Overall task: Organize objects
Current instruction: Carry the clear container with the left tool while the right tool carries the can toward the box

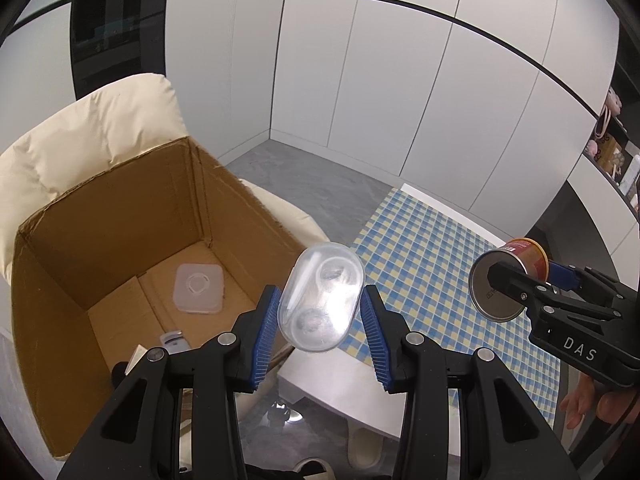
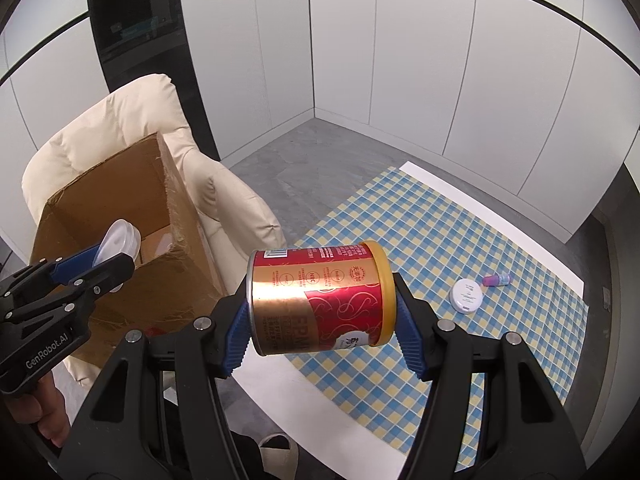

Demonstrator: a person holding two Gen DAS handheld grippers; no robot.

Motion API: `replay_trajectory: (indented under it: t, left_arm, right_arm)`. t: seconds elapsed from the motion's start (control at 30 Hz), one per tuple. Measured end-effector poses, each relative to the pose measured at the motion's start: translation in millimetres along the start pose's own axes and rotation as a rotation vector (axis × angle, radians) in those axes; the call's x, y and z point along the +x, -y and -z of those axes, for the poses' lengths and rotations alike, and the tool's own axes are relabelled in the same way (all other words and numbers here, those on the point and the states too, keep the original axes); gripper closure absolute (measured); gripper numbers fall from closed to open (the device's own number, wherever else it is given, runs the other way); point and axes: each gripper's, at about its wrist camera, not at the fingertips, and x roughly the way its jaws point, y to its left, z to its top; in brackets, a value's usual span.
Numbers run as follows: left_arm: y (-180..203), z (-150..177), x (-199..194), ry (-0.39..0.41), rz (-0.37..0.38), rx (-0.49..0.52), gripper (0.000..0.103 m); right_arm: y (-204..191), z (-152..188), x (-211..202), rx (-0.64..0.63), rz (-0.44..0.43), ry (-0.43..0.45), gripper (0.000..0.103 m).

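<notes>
My left gripper (image 1: pixel 320 304) is shut on a clear oval plastic case (image 1: pixel 322 298), held in the air by the near right corner of an open cardboard box (image 1: pixel 120 216). In the right wrist view the same case (image 2: pixel 118 242) hangs over the box (image 2: pixel 120 200). My right gripper (image 2: pixel 320 312) is shut on a red and gold tin can (image 2: pixel 320 296) with a yellow lid, lying sideways between the blue pads above the table's edge. The left wrist view shows the can (image 1: pixel 506 280) end-on at the right.
The box stands on a cream padded chair (image 1: pixel 80 136) and holds a flat white square container (image 1: pixel 198 288). A blue and yellow checked cloth (image 2: pixel 440 240) covers the table; a white round jar (image 2: pixel 466 296) and a small purple bottle (image 2: pixel 496 279) lie on it.
</notes>
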Motion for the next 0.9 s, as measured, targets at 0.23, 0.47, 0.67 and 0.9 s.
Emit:
replay_trajectory:
  t: [0.23, 0.47, 0.67, 0.9]
  left_arm:
    - [-17.0, 0.8, -5.8, 0.004, -0.021, -0.025, 0.062]
    - [-35.5, 1.5, -12.0, 0.007, -0.045, -0.056, 0.062]
    - [-48.6, 3.3, -16.2, 0.012, -0.064, -0.078, 0.062]
    - [-60.6, 3.3, -21.1, 0.016, -0.081, -0.101, 0.062]
  right_arm:
    - [-18.1, -4.0, 2.8, -0.028, -0.019, 0.001, 0.039]
    - [-34.8, -6.4, 5.6, -0.048, -0.037, 0.001, 0.039]
    - [-51.1, -7.9, 7.4, -0.072, -0.056, 0.002, 0.039]
    - [-67.0, -9.2, 9.2, -0.095, -0.074, 0.003, 0.039]
